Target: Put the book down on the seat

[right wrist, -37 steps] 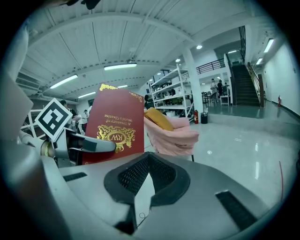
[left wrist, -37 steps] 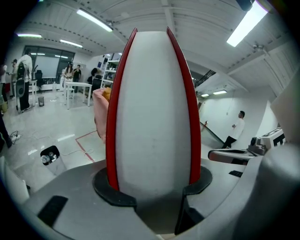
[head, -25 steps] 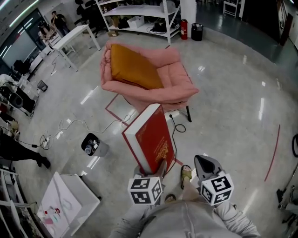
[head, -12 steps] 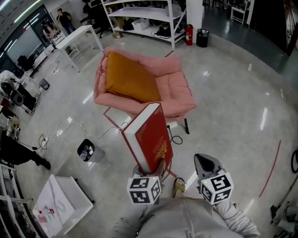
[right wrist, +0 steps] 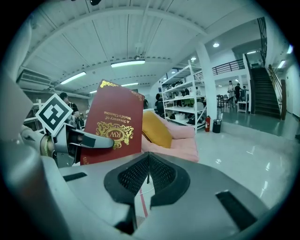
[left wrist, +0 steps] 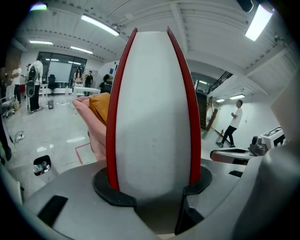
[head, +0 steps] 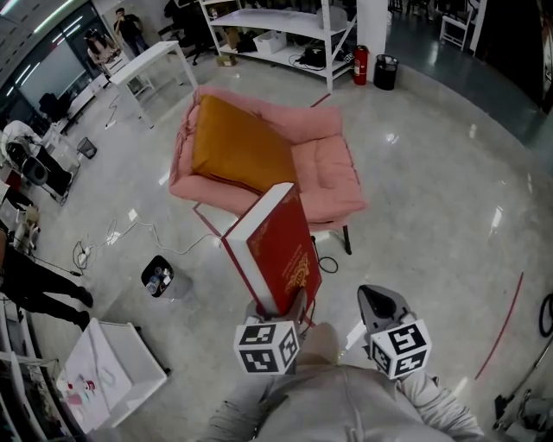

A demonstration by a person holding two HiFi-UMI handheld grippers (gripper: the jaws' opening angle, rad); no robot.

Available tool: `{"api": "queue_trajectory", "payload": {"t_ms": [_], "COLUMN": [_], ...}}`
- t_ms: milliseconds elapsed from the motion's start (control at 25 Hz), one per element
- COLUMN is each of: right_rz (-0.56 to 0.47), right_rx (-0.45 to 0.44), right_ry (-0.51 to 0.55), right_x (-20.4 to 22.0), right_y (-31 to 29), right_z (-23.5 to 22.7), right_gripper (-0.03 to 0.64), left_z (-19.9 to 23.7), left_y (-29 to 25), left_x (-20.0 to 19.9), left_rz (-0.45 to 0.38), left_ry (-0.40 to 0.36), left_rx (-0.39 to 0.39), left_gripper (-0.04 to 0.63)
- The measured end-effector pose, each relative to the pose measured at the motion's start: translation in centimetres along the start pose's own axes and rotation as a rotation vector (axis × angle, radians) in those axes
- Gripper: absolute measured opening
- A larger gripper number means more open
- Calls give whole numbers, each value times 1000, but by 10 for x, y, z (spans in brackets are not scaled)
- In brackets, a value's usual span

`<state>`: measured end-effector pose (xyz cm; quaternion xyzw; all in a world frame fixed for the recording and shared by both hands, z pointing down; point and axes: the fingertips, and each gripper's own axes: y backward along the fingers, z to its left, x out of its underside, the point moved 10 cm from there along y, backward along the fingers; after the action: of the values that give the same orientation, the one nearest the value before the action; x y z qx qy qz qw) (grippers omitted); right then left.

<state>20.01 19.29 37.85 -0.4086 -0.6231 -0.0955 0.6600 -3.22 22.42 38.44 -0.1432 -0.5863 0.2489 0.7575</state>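
A thick red book (head: 272,250) with a gold crest stands upright, and my left gripper (head: 281,312) is shut on its lower end. In the left gripper view its white page edge (left wrist: 152,117) fills the space between both pads. The book hangs in the air just in front of the pink chair's seat (head: 324,173), which has an orange cushion (head: 238,151) leaning on its left side. My right gripper (head: 380,308) is beside the book on the right, shut and holding nothing. In the right gripper view its jaws (right wrist: 147,176) meet, with the book (right wrist: 115,122) to the left and the chair (right wrist: 183,145) behind.
On the floor left of the book are a black bin (head: 160,278) and a loose cable (head: 130,233). A white tray table (head: 112,380) stands at the lower left. White shelving (head: 285,26), a fire extinguisher (head: 360,65) and a white table (head: 151,65) stand behind the chair. People are at the far left.
The chair has come nearer in the head view, so that the book's top now overlaps its front edge. Both grippers keep their hold and their places.
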Motion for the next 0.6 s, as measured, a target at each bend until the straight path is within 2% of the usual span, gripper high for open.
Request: {"api": "queue_trajectory", "payload": {"t_ms": [280, 600], "right_rz": [-3, -34], "right_rx": [-4, -8], "right_ry": [-12, -4], "right_x": [-5, -20], "right_y": [-1, -28], "right_z": [-16, -41], "right_gripper": [5, 5], "left_z": [-2, -2], "left_y": [-7, -31], "left_x": [-7, -21], "left_rz": [10, -5], "left_ry": [24, -2], "left_rx": [-29, -40], "left_gripper": [245, 245]}}
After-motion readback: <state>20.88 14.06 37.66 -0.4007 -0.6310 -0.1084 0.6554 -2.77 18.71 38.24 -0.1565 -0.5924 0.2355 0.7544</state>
